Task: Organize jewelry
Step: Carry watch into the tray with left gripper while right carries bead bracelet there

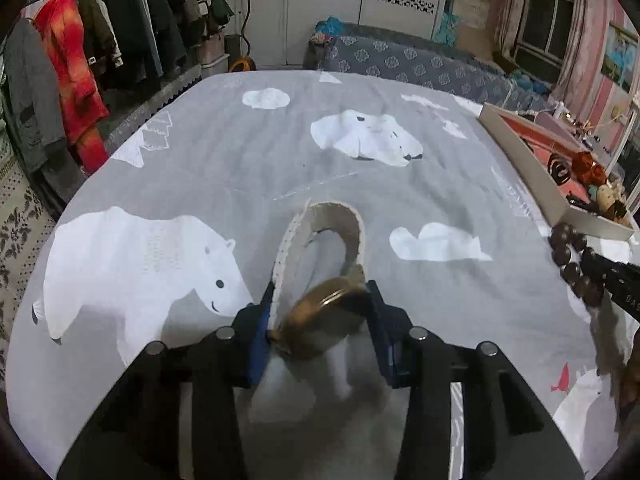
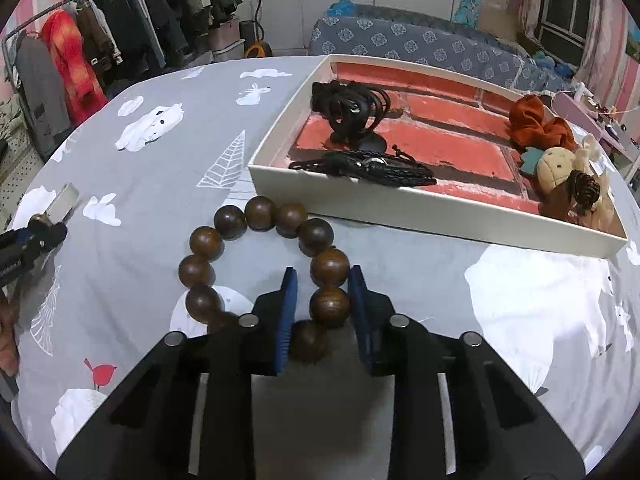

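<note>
Nearest us in the left wrist view, the left gripper [image 1: 320,312] has its blue pads closed against a gold-cased watch [image 1: 324,320], whose pale strap [image 1: 320,232] arches up and forward beyond the fingertips, over the grey bedsheet [image 1: 200,152]. We judge the case hard, smooth and fairly heavy, the strap stiff enough to hold its curve but floppy when swung, so gripping the case edges looks sounder than gripping the strap. In the right wrist view, the right gripper [image 2: 322,300] clamps one or two beads of a wooden bead bracelet [image 2: 256,216], the loop lying ahead and to the left of the fingers. We expect the beads to be hard, round and slippery, liable to roll between the pads. Only the right view shows the inside of the white tray [image 2: 360,196] beyond the fingertips: black cords [image 2: 368,168], an orange scrunchie [image 2: 536,124]. Only the left view shows the watch face-on.
</note>
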Motion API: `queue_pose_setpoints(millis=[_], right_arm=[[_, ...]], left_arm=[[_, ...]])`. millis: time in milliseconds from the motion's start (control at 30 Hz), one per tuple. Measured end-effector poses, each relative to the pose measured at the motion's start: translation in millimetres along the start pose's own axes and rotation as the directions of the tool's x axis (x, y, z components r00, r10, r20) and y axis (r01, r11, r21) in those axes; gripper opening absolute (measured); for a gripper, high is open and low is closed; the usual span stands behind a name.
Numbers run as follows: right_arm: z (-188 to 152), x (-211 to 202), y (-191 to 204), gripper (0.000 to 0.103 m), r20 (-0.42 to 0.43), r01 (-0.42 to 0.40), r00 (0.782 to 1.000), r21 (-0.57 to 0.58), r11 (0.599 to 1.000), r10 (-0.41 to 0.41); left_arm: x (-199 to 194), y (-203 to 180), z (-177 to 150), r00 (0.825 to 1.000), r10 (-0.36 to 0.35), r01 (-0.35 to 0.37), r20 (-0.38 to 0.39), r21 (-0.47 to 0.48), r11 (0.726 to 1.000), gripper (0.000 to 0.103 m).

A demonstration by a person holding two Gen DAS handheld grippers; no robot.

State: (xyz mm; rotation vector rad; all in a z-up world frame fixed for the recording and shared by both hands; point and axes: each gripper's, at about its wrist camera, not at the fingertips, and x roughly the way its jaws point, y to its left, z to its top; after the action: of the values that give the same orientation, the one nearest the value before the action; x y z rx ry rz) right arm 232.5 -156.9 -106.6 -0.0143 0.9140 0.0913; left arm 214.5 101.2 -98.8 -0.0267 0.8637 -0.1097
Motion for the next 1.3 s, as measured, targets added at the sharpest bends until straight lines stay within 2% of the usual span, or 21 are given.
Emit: queue_pose_setpoints(millis=[200,367,533,700,867,1100,1300], right_arm=[[-2.1,-19.9,-6.1,0.02,0.038,-0.049,0.998,0.015,0.999,0.049],[4.3,-63.3,-10.6,0.02,0.129,-0.077,0.989,0.013,0.997,0.075],[8.8,-107.7,-22.8,0.02,0.226,-0.084,0.971,0.011,0.996,0.08],[6.0,-135.5,-47.7,0.02,0.282,-0.097,0.955,0.018,0.995,0.088],[-2.1,-148.6,-85.5,0.02,0.297,-0.096,0.951,0.025,0.995,0.085],[-6.7,-165.7,-146.8,0.02,0.322,-0.039,0.947,0.057,0.998,0.019],[-4.0,-167.1,-180.5,0.02,0.329,-0.016,0.944,0.085,0.996,-0.013]], left_arm=[[-25.3,-12.1,0.8,0.998,-0.011,0.01,0.069,0.021,1.0,0.042],[-54.7,-34.5,4.9,0.992,-0.023,0.016,0.124,0.055,0.998,0.042],[-81.4,-71.0,13.6,0.984,-0.045,0.032,0.172,0.077,0.997,0.042],[-96.0,-114.6,20.3,0.978,-0.061,0.039,0.201,0.113,0.993,0.042],[-92.8,-159.8,23.9,0.974,-0.091,0.064,0.207,0.134,0.989,0.042],[-73.6,-222.2,39.9,0.97,-0.151,0.115,0.189,0.186,0.976,0.042],[-56.4,-251.6,54.8,0.966,-0.181,0.138,0.185,0.221,0.965,0.042]])
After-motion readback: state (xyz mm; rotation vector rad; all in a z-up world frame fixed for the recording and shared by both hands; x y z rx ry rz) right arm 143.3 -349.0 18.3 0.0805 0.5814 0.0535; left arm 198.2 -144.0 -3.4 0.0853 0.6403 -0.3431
